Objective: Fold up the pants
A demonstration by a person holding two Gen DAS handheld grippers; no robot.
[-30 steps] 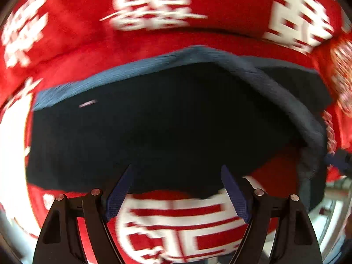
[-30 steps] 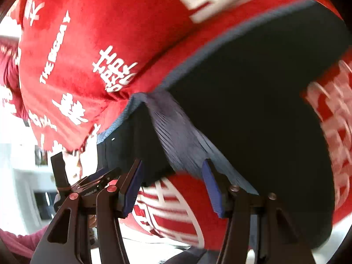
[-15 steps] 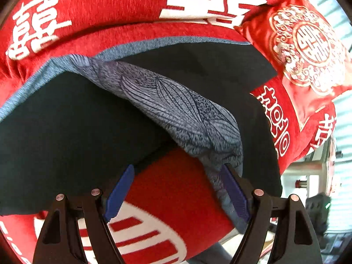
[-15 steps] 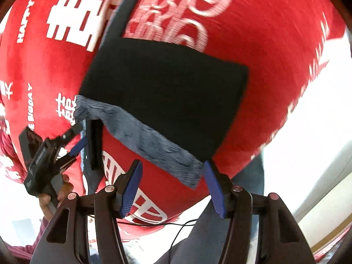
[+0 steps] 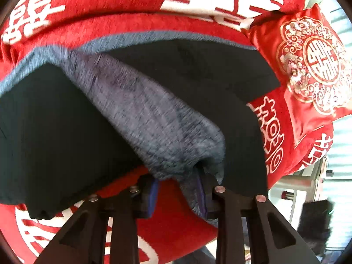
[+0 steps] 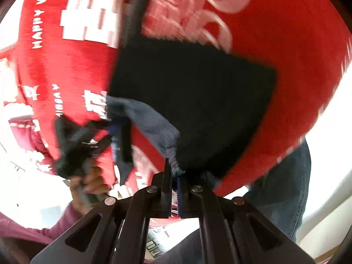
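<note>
With both the left gripper (image 5: 178, 191) and right gripper (image 6: 175, 189) jaws clamped on the grey waistband (image 5: 154, 118) of the black pants (image 5: 55, 127), we should carry it evenly across the red blanket (image 5: 110, 0), keeping the band taut.

A red cover (image 5: 123, 4) w/ big white double-happiness characters fills most of both views; in the right wrist view it (image 6: 286, 50) also carries white lettering reading "HAPPY". At the right of the left wrist view a red cushion (image 5: 316, 63) w/ gold and white embroidery lies against the cover; below it, pale furniture framing (image 5: 294, 183) and a dark blurred object (image 5: 314, 222), too unclear to name. Bright white daylight washes out the edges beyond the cover in the right wrist view.
</note>
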